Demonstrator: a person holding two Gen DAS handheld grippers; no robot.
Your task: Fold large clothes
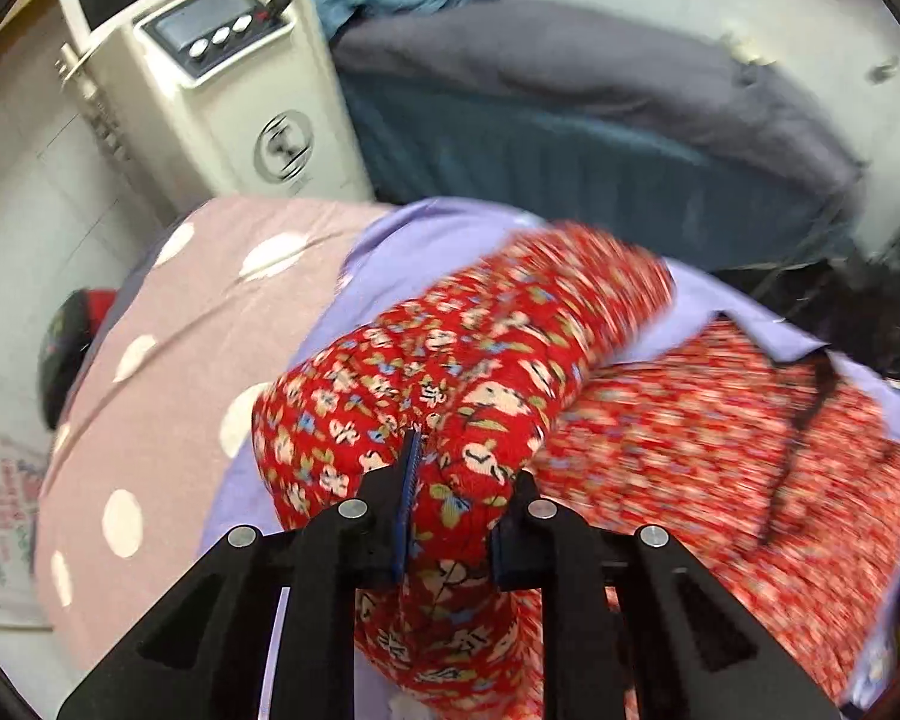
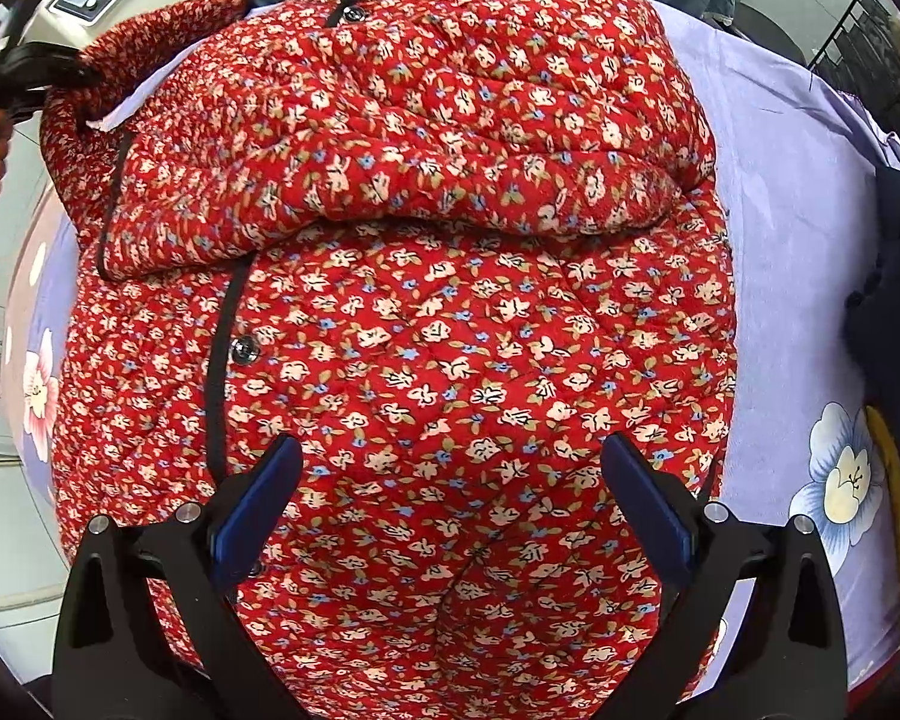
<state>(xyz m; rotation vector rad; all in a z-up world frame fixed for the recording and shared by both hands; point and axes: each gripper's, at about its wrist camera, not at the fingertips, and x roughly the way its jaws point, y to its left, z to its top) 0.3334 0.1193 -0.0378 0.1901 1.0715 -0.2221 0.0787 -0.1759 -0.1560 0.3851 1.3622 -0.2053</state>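
Note:
A red quilted jacket [image 2: 450,312] with a small flower print and black trim lies on a lilac sheet [image 2: 798,228]. One sleeve is folded across its chest. My left gripper [image 1: 450,480] is shut on the other sleeve [image 1: 450,372], with a thick fold of red cloth pinched between its blue pads and lifted off the bed. That same gripper [image 2: 48,75] shows at the far left of the right wrist view, holding the sleeve end, with a hand behind it. My right gripper [image 2: 450,480] hovers over the jacket's lower body, jaws wide apart, nothing between them.
A white oil heater [image 1: 228,78] with a display and round buttons stands beside the bed. A pink polka-dot cover [image 1: 168,360] lies left of the sheet. Grey and blue bedding [image 1: 570,96] is piled behind. A dark metal rack [image 2: 870,42] stands at the right.

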